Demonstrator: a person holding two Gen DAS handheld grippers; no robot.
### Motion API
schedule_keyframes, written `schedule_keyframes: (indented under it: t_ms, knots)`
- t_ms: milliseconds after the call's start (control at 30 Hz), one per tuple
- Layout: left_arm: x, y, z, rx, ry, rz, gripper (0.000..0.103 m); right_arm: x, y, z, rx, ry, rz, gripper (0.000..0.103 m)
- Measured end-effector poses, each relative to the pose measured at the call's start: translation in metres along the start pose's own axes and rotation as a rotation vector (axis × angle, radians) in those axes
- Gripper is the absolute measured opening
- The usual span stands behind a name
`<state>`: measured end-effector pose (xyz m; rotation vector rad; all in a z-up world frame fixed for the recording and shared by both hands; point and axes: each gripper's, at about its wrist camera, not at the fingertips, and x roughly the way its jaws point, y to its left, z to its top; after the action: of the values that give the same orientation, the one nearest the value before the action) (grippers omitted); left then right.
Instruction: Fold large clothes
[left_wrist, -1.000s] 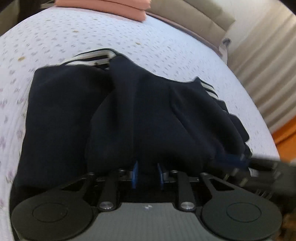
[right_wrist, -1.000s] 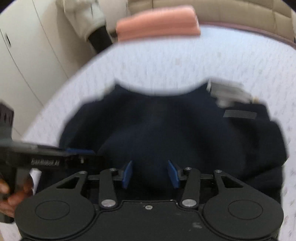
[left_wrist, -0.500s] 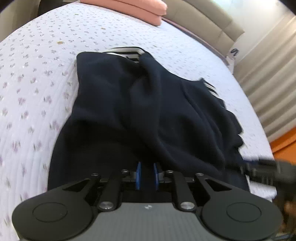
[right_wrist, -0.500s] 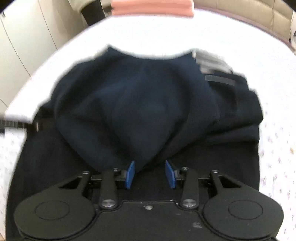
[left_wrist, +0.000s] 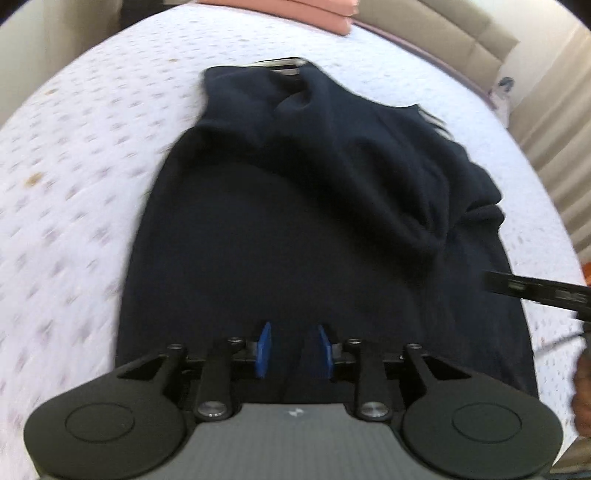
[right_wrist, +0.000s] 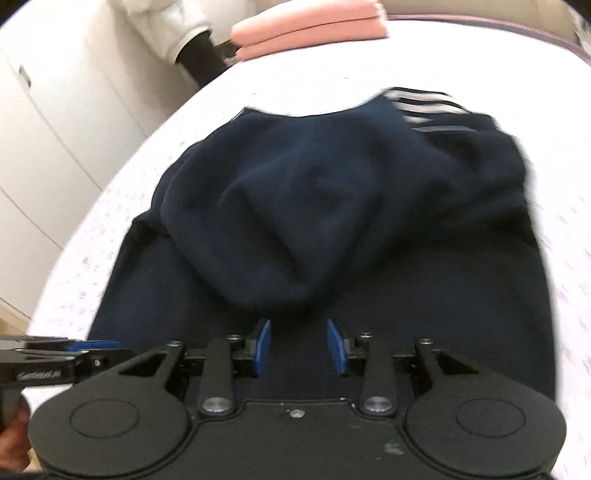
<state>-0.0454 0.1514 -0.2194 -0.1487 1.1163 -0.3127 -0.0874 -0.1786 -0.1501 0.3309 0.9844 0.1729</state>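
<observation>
Navy garment (left_wrist: 295, 229) is lying spread on the white floral-print bedspread (left_wrist: 74, 206), its upper half bunched into a thick rumpled fold, with white stripes (right_wrist: 424, 107) showing at the far edge. I am looking down along both grippers, and both are tilting steeply toward the cloth from its near end.

My left gripper (left_wrist: 294, 349) is hovering over the flat near part of the garment, its jaws opening; the blue pads (left_wrist: 264, 349) are standing apart with only dark fabric behind them, and I am seeing nothing pinched between them (though a faint crease runs under the gap, too dark to read).

My right gripper (right_wrist: 300, 345) is sitting just short of the rounded lip of the fold, its jaws closing, yet the pads (right_wrist: 336, 347) are not pressing on cloth.

From the left wrist view, the right gripper's black body is poking in at the right edge beside a hand (left_wrist: 583, 391). From the right wrist view, the left gripper is showing at the lower left, held by fingers (right_wrist: 14, 432).

Folded pink cloth (right_wrist: 310, 33) is resting at the far end of the bed, well apart from the garment, near a person's pale sleeve (right_wrist: 166, 26).
</observation>
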Motion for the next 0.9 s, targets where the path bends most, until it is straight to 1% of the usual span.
schedule_keyframes:
  t_ms: [67, 133, 167, 200, 267, 300, 433, 467, 533, 633, 667, 700, 767, 800, 833, 867, 900]
  knots:
    - [-0.018, 0.005, -0.013, -0.010, 0.008, 0.033, 0.034, -0.028, -0.022, -0.013, 0.061, 0.012, 0.007, 0.044]
    - [-0.034, 0.006, -0.025, -0.006, 0.016, 0.066, 0.044, -0.053, -0.044, -0.027, 0.137, 0.026, 0.010, 0.044]
    - [-0.042, 0.007, -0.031, -0.004, 0.023, 0.092, 0.056, -0.066, -0.056, -0.037, 0.178, 0.036, 0.013, 0.044]
    - [-0.049, 0.009, -0.037, -0.002, 0.026, 0.111, 0.062, -0.076, -0.064, -0.046, 0.213, 0.043, 0.011, 0.044]
    - [-0.059, 0.013, -0.050, 0.001, 0.035, 0.132, 0.062, -0.094, -0.075, -0.061, 0.255, 0.055, -0.020, 0.044]
    - [-0.061, 0.015, -0.056, -0.005, 0.045, 0.141, 0.062, -0.101, -0.077, -0.067, 0.256, 0.062, -0.043, 0.044]
    - [-0.064, 0.027, -0.085, -0.030, 0.084, 0.169, 0.062, -0.111, -0.075, -0.097, 0.212, 0.107, -0.144, 0.046]
    - [-0.066, 0.029, -0.091, -0.038, 0.090, 0.173, 0.062, -0.110, -0.072, -0.106, 0.208, 0.121, -0.161, 0.049]
    - [-0.071, 0.035, -0.105, -0.066, 0.091, 0.168, 0.062, -0.109, -0.067, -0.123, 0.196, 0.152, -0.180, 0.050]
    - [-0.081, 0.047, -0.119, -0.122, 0.096, 0.173, 0.063, -0.109, -0.060, -0.149, 0.175, 0.198, -0.237, 0.054]
    - [-0.085, 0.053, -0.123, -0.140, 0.098, 0.174, 0.065, -0.109, -0.058, -0.156, 0.168, 0.209, -0.258, 0.060]
    - [-0.089, 0.059, -0.127, -0.159, 0.100, 0.173, 0.068, -0.110, -0.057, -0.162, 0.165, 0.213, -0.279, 0.067]
    - [-0.096, 0.072, -0.133, -0.202, 0.108, 0.163, 0.071, -0.111, -0.057, -0.170, 0.174, 0.220, -0.300, 0.071]
    - [-0.097, 0.080, -0.137, -0.226, 0.119, 0.135, 0.070, -0.111, -0.060, -0.174, 0.184, 0.226, -0.301, 0.075]
    - [-0.098, 0.088, -0.141, -0.259, 0.133, 0.086, 0.069, -0.109, -0.062, -0.175, 0.195, 0.234, -0.300, 0.077]
    - [-0.096, 0.096, -0.145, -0.297, 0.150, 0.031, 0.070, -0.107, -0.064, -0.176, 0.205, 0.240, -0.299, 0.078]
    - [-0.094, 0.103, -0.149, -0.323, 0.163, 0.002, 0.069, -0.106, -0.066, -0.177, 0.212, 0.241, -0.300, 0.078]
